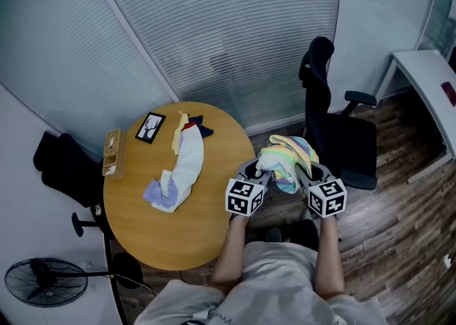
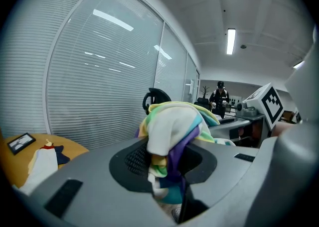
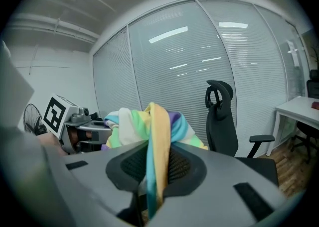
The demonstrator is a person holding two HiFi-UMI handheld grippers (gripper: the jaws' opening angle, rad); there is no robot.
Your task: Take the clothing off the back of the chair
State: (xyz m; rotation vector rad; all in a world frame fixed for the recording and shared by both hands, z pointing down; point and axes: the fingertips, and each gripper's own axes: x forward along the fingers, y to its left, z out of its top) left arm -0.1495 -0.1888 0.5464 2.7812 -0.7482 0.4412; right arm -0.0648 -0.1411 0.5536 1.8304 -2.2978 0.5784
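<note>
We judge the lifting step as good as done. The back of the office chair point(image 1: 340, 135) shows bare and black, and the pastel striped clothing point(image 1: 288, 160) hangs bunched in the air just in front of the chair, on the side nearest us, touching neither seat nor back.

On the bundle's left edge, the left gripper point(image 1: 259, 168) has its jaws drawn narrow and clamped on a white and purple fold. On the right edge, the right gripper point(image 1: 311, 169) is pinched tighter on a thin yellow and turquoise band. Each holds cloth only.

What comes next, as we read it, is to carry the bundle away from the chair with both grips kept firm, since the loose lower folds hang low and might snag an armrest.

Farthest left of the chair stands a floor fan point(image 1: 45, 282), then a second dark chair point(image 1: 65, 167). The round wooden table point(image 1: 214, 224) sits just left of the office chair. It carries a small wooden box point(image 1: 114, 152), a picture frame point(image 1: 150, 127) and a white garment point(image 1: 183, 167) with lilac cloth at its end. To the chair's right is a white desk point(image 1: 427, 78).

The table's bare near part looks to us the likeliest landing spot. The garment lying there and the table edge beside the left gripper are what we would steer around.
</note>
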